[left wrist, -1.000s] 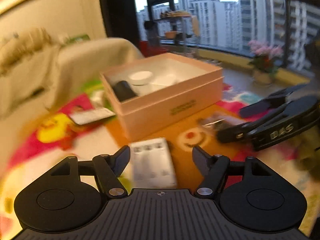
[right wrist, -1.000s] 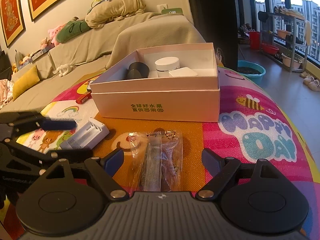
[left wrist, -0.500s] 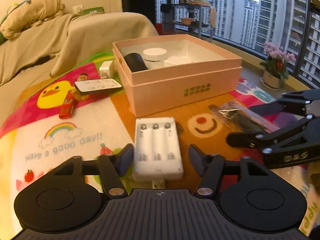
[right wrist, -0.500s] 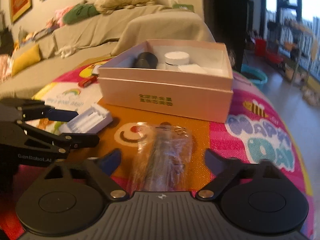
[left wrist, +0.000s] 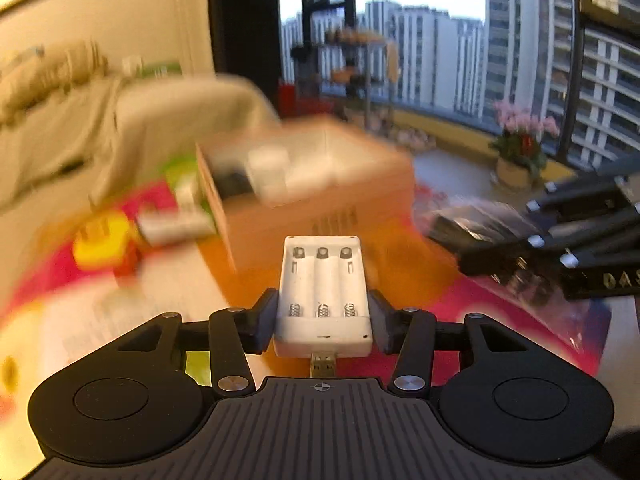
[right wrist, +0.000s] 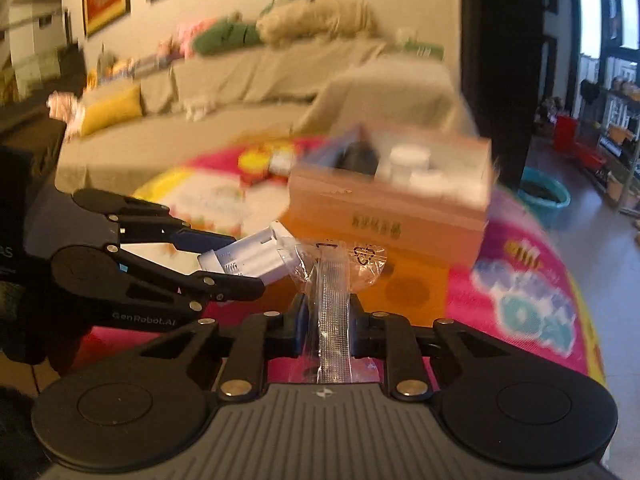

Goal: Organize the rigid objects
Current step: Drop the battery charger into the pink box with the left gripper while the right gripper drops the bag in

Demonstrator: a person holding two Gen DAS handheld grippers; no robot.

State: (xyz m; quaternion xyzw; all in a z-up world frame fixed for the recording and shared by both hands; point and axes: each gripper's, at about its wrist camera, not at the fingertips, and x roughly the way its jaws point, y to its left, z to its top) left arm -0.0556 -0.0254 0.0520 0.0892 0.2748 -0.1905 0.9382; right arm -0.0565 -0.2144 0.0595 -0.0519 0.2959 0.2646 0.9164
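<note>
On the bright play mat before the box, your left gripper pinches the light, rigid battery case by its sides; your right gripper clamps the slippery, crinkly plastic bag.

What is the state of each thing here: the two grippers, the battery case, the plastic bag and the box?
Left gripper: shut on the battery case.
Battery case: held, slots empty, plug facing the camera.
Right gripper: shut on the plastic bag.
Plastic bag: held, crumpled, sticking up between the fingers.
Box: open, no lid on it, several items inside.
</note>
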